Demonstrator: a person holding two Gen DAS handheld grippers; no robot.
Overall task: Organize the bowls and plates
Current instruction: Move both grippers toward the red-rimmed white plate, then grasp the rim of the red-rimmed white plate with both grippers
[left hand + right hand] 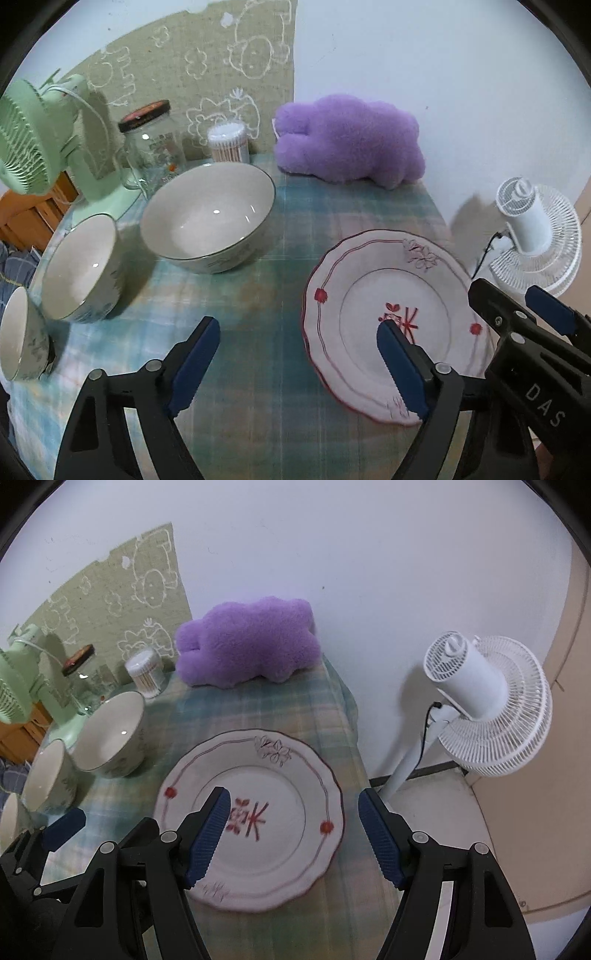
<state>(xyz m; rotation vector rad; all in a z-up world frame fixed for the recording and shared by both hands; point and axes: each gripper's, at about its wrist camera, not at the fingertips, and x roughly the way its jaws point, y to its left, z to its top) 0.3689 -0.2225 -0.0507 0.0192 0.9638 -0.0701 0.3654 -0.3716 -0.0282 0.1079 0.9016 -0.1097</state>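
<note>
Nothing sorted yet, by the look of it: the plate (251,819) lies flat on the checked tablecloth (258,288), alone and unstacked, and I'll take it as the landmark. To its left, well apart, stands the big bowl (207,218); further left again the middle bowl (81,269), and beyond that the small bowl (22,336), three in a loose row, not nested, the two smaller ones close together. So I'd judge the whole job is still ahead: bowls to nest, plate to place. The right gripper (295,834) hangs over the plate with jaws well apart, one finger above the plate's middle, the other out past its right rim, holding nothing. The left gripper (295,365) is also spread wide and empty, one finger over bare cloth left of the plate, the other over its near-left part. Room to move: open cloth between plate and big bowl, good for a slide. Watch the right side, though, as the table edge (354,746) runs just beside the plate's right rim, with the white fan (487,701) standing off beyond it. Behind the plate sits the purple plush (247,646); behind the big bowl, a glass jar (155,144), a cotton-swab tub (229,142) and a green fan (33,144) crowd the back.
</note>
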